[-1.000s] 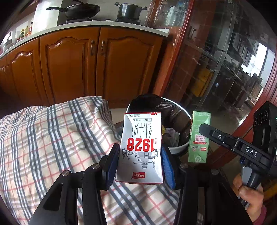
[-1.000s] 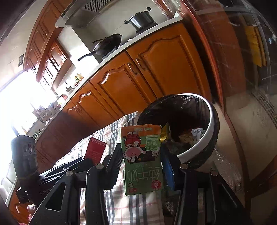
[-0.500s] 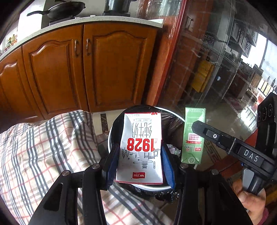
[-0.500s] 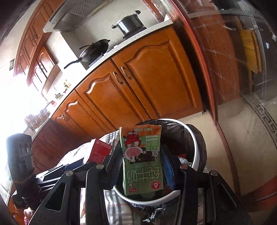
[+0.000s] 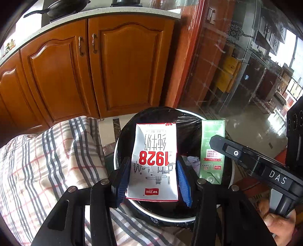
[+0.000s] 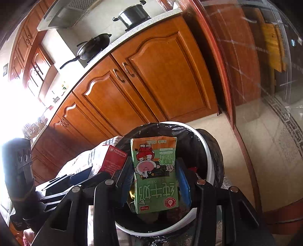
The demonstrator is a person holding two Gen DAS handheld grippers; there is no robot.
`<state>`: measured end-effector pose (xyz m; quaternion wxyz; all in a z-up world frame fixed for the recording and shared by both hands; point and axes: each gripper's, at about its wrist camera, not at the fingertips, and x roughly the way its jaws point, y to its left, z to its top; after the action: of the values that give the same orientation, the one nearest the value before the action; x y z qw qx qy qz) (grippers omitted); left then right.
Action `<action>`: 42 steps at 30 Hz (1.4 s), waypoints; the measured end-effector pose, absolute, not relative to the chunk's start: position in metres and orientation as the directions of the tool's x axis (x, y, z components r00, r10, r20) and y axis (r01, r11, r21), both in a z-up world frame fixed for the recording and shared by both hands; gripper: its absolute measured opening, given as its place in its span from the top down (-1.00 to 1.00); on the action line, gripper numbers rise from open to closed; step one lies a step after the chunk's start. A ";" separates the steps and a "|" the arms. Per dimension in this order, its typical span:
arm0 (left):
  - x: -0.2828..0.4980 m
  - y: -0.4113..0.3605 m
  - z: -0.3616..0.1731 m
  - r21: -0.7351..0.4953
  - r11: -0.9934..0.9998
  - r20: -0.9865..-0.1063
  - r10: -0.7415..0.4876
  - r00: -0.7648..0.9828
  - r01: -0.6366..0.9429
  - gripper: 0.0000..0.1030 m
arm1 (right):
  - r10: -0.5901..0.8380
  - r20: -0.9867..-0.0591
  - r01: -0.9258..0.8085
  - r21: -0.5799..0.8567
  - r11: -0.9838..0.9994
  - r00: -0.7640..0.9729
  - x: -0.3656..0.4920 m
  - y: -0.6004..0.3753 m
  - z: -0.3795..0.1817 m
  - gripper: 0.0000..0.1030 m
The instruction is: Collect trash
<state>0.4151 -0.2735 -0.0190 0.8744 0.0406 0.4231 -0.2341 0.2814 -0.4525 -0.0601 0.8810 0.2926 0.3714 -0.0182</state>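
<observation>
My left gripper [image 5: 152, 181] is shut on a white and red "1928" milk carton [image 5: 154, 162], held upside down over the white trash bin [image 5: 144, 209] lined with a black bag. My right gripper [image 6: 154, 181] is shut on a green milk carton [image 6: 154, 174], also held over the bin [image 6: 209, 160]. In the left wrist view the green carton [image 5: 212, 149] and the right gripper's black arm [image 5: 251, 160] show at the right. In the right wrist view the red side of the white carton [image 6: 113, 160] shows at the left. Crumpled trash lies inside the bin.
A plaid cloth [image 5: 47, 160] covers a surface left of the bin. Wooden kitchen cabinets [image 5: 113, 62] stand behind, with a wok [image 6: 94, 47] and pot [image 6: 132, 16] on the counter. A glass sliding door [image 5: 236, 75] is at the right.
Both grippers moved forward from above the plaid cloth to over the bin, each still holding its carton.
</observation>
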 end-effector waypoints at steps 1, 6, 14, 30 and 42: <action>0.415 -0.273 -0.020 -0.128 0.887 -0.760 -0.375 0.531 0.443 0.11 | 0.186 -0.666 0.249 0.501 0.829 0.722 0.281 -0.453 -0.061 0.14; 0.419 -0.275 -0.024 -0.126 0.887 -0.766 -0.372 0.524 0.445 0.11 | 0.190 -0.669 0.250 0.503 0.827 0.719 0.283 -0.454 -0.063 0.14; 0.423 -0.276 -0.027 -0.127 0.887 -0.770 -0.370 0.519 0.443 0.10 | 0.192 -0.676 0.255 0.503 0.826 0.712 0.288 -0.454 -0.067 0.13; 0.403 -0.253 -0.010 -0.178 0.877 -0.743 -0.417 0.524 0.446 -0.21 | 0.182 -0.651 0.270 0.530 0.804 0.737 0.278 -0.459 -0.056 -0.10; 0.312 -0.146 -0.009 -0.321 0.902 -0.645 -0.431 0.632 0.288 -0.46 | 0.198 -0.547 0.209 0.592 0.778 0.814 0.212 -0.414 -0.036 -0.48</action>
<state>0.3124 -0.1457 -0.0085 0.8983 -0.0940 0.3798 -0.1999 0.2115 -0.4142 -0.0358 0.8921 0.3332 0.3053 -0.0032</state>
